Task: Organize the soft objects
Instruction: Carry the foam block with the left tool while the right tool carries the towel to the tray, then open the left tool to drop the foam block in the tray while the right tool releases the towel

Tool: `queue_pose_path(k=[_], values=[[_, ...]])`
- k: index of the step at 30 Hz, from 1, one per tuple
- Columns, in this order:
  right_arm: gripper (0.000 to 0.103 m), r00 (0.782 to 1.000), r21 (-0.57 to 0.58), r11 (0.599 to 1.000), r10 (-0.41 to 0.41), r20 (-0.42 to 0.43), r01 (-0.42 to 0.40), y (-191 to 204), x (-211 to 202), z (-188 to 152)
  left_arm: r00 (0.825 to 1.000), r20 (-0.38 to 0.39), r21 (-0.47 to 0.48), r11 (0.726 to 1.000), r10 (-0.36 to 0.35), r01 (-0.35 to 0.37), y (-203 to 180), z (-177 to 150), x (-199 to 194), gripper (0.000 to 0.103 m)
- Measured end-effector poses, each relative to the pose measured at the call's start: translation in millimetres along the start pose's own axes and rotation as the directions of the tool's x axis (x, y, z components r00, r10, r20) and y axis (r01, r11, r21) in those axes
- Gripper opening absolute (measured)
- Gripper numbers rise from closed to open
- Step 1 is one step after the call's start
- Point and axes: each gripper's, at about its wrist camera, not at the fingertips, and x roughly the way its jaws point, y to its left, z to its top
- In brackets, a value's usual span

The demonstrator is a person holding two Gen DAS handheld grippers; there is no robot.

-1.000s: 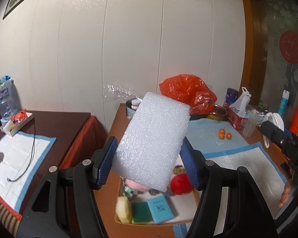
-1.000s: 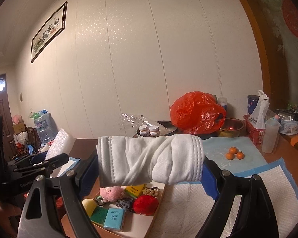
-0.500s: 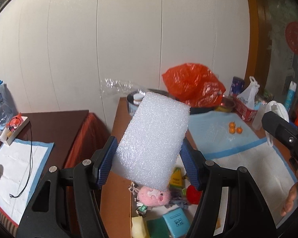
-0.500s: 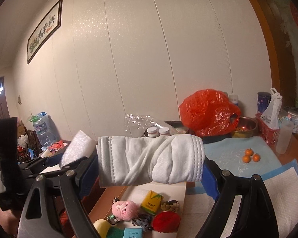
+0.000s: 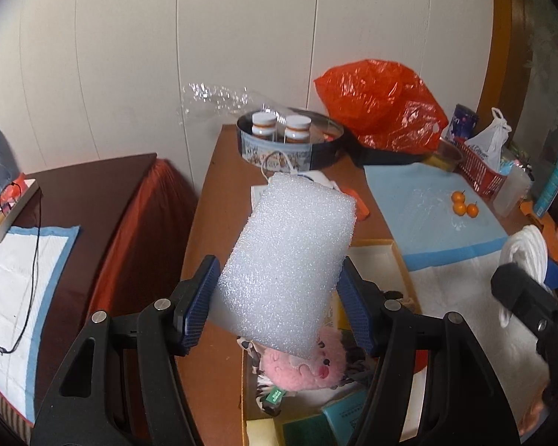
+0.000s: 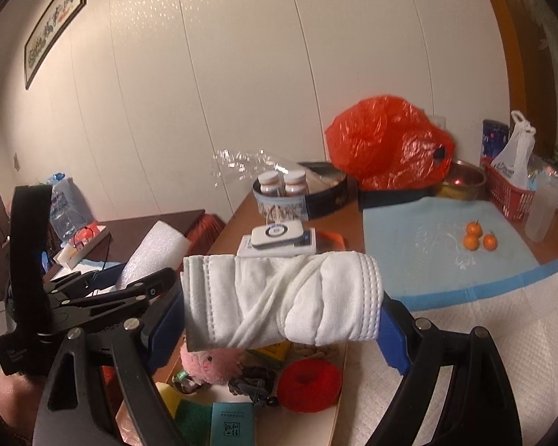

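My left gripper (image 5: 277,306) is shut on a white foam block (image 5: 290,260) and holds it in the air above the left edge of a shallow cardboard tray (image 5: 400,260). My right gripper (image 6: 282,319) is shut on a rolled white towel (image 6: 282,303) held crosswise above the same tray (image 6: 340,383). The tray holds a pink plush toy (image 5: 305,368), a red yarn ball (image 6: 308,384), a green sponge (image 6: 193,420), a yellow sponge (image 6: 167,396) and a teal packet (image 6: 230,423). The foam block also shows at the left of the right wrist view (image 6: 152,256).
On the orange table (image 5: 219,200) stand a round tin with two jars (image 5: 279,137), a red plastic bag (image 5: 379,104), three small oranges (image 5: 463,206) on a blue pad, a red basket (image 5: 480,174) and white boxes (image 6: 279,241). A dark side table (image 5: 74,200) is to the left.
Both grippers have moved forward and tilted down over the table, still holding the foam block and the towel. The tray now lies closer under them.
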Motion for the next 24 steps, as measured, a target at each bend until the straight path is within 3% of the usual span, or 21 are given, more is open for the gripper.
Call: queue_pose_path(k=[7, 13, 18, 19, 22, 24], values=[[0.088, 0.996, -0.026, 1.0, -0.017, -0.086, 0.014, 0.2, 37.4, -17.3, 0.994, -0.105, -0.012, 1.0, -0.013, 0.012, 2.4, -6.2, 47.3, 0.064], [0.089, 0.988, -0.043, 0.999, -0.034, -0.15, 0.028, -3.5, 69.3, -29.0, 0.978, -0.21, -0.011, 1.0, -0.006, 0.003, -3.5, -16.8, 88.3, 0.064], [0.089, 0.981, -0.035, 0.999, -0.037, -0.188, 0.031, -9.4, 90.0, -36.9, 0.974, -0.227, -0.032, 0.999, -0.001, -0.007, -5.6, -20.2, 101.6, 0.064], [0.089, 0.979, -0.035, 0.999, -0.031, -0.199, 0.025, -10.3, 93.4, -38.2, 0.976, -0.218, -0.042, 0.999, -0.003, -0.007, -5.3, -19.2, 101.3, 0.067], [0.095, 0.975, -0.026, 1.0, -0.02, -0.22, 0.015, -12.8, 100.3, -41.7, 0.979, -0.202, -0.058, 0.998, 0.016, -0.028, -1.9, -16.7, 100.6, 0.088], [0.103, 0.978, -0.011, 0.999, -0.034, -0.207, 0.033, -16.7, 100.0, -42.6, 0.982, -0.189, -0.067, 0.997, 0.02, -0.033, 1.8, -14.8, 98.7, 0.092]])
